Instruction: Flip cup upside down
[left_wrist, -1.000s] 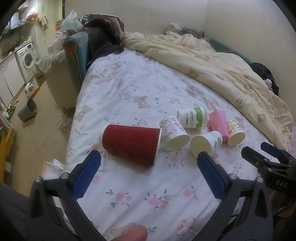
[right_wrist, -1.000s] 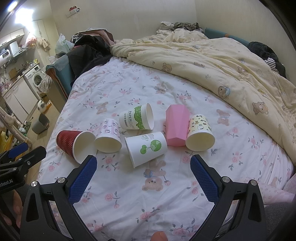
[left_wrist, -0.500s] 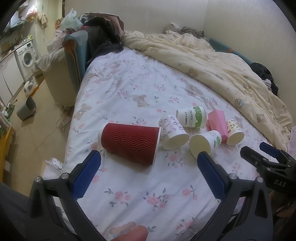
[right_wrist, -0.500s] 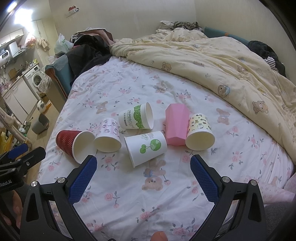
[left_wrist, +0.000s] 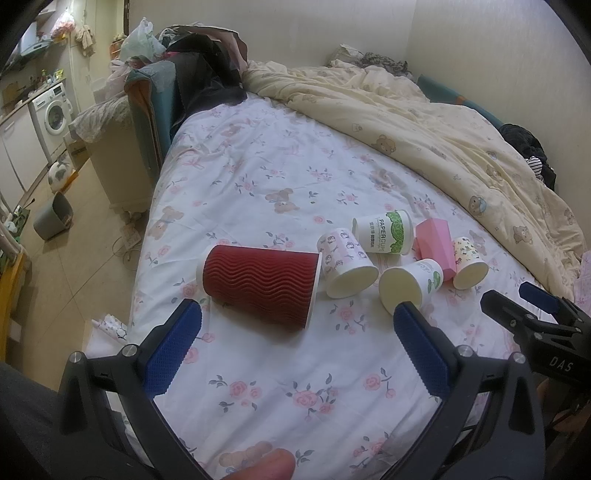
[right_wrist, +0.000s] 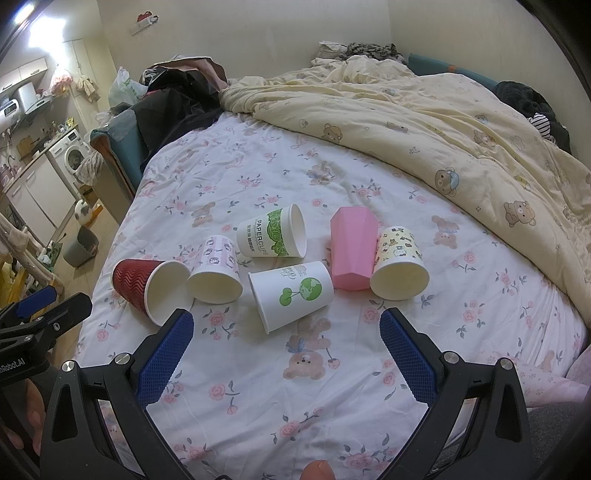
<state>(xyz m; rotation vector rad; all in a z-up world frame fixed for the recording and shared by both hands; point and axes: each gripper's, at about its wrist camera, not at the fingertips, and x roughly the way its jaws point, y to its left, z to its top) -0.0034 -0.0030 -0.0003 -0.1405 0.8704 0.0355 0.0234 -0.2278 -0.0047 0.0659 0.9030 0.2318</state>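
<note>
Several cups lie on their sides on a floral bed sheet (left_wrist: 280, 177). A red ribbed cup (left_wrist: 260, 288) lies nearest my left gripper (left_wrist: 295, 332), which is open and empty just short of it. To its right lie a pink-patterned cup (left_wrist: 343, 262), a green-leaf "PAPERCUPS" cup (left_wrist: 384, 232), a white cup with a green tree print (right_wrist: 291, 293), a pink faceted cup (right_wrist: 352, 253) and a cartoon-print cup (right_wrist: 399, 264). My right gripper (right_wrist: 284, 328) is open and empty, just short of the tree-print cup.
A cream quilt (right_wrist: 424, 122) is bunched along the far and right side of the bed. Dark clothes (left_wrist: 207, 74) are piled at the far left corner. The bed's left edge drops to a floor with a grey bin (left_wrist: 51, 218).
My left gripper has drifted slightly, so the cups sit a touch lower-left in its view. The right gripper and the cups have hardly moved.
</note>
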